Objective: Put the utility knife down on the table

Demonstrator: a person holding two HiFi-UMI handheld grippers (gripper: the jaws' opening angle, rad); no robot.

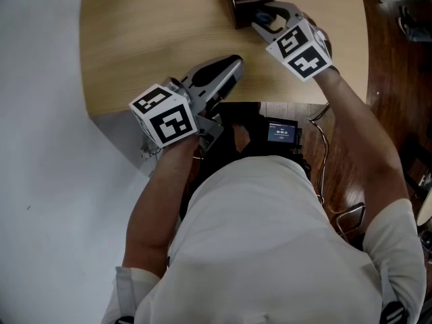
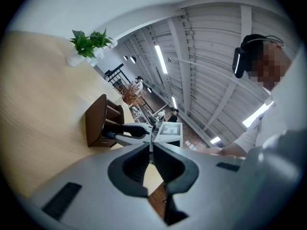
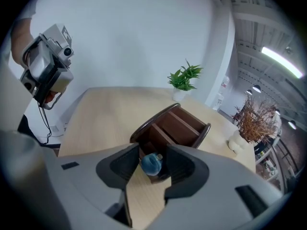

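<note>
Right gripper (image 3: 152, 153) grips the blue knife (image 3: 151, 165) standing in the brown organizer (image 3: 184, 126); left gripper (image 2: 151, 150) is closed, empty.

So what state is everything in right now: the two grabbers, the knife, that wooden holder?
left gripper: jaws together, empty, above the table.
right gripper: jaws closed on the knife's blue end, as far as I can see.
utility knife: gripped, at the organizer's near compartment, not yet laid on the table.
organizer: upright on the table; its other compartments look empty.
plant: upright in its pot.
</note>
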